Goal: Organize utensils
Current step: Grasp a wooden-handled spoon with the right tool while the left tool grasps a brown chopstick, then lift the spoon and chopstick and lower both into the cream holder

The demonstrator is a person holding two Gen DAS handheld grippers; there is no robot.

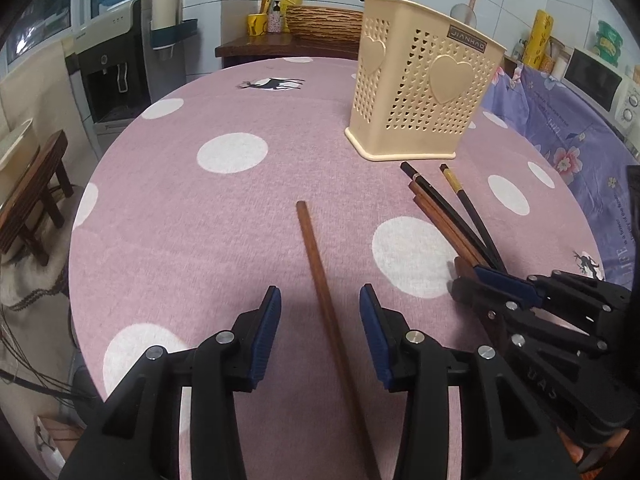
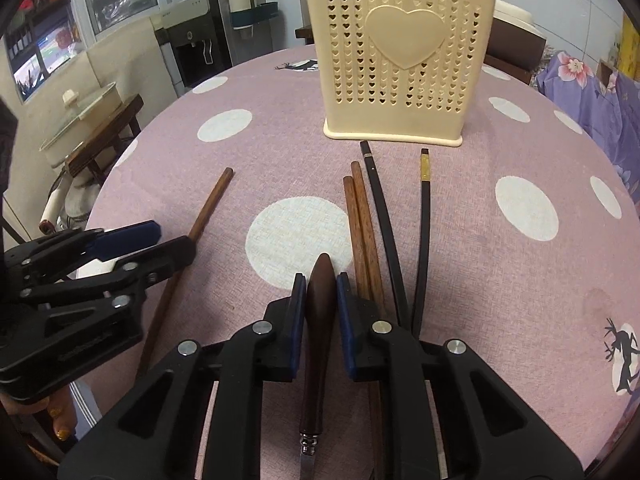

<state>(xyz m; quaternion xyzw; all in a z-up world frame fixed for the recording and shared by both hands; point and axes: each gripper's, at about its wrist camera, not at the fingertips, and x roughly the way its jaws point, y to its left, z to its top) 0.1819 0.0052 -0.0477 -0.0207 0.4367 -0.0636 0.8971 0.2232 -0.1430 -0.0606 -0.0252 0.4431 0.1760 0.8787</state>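
Across the table: pink tablecloth with white dots [image 2: 520, 264] fills the middle of both views
Holder: cream plastic utensil holder with heart-shaped holes [image 2: 396, 64] stands upright, upper centre of the right wrist view and upper right of the left wrist view [image 1: 420, 92]
Right gripper: right gripper [image 2: 318, 296] sits at lower centre of its own view, blue pads clamped on the dark brown wooden handle [image 2: 320, 320] of a utensil; a metal collar shows at the handle's lower end, and the rest is cut off by the bottom edge of the frame
Left gripper: left gripper [image 1: 319, 312] sits at lower centre of its own view, fingers apart on either side of a single brown wooden chopstick [image 1: 320, 280] that lies on the cloth, pads not touching it
Same chopstick, other view: runs diagonally at left centre of the right wrist view [image 2: 200, 224], partly behind the left gripper
Loose group: two brown wooden chopsticks [image 2: 362, 232] and two black chopsticks [image 2: 424, 236] lie side by side just below the holder, right of centre in the right wrist view; one black chopstick carries a gold band near its tip
Background: water dispenser [image 1: 116, 72] at upper left of the left wrist view
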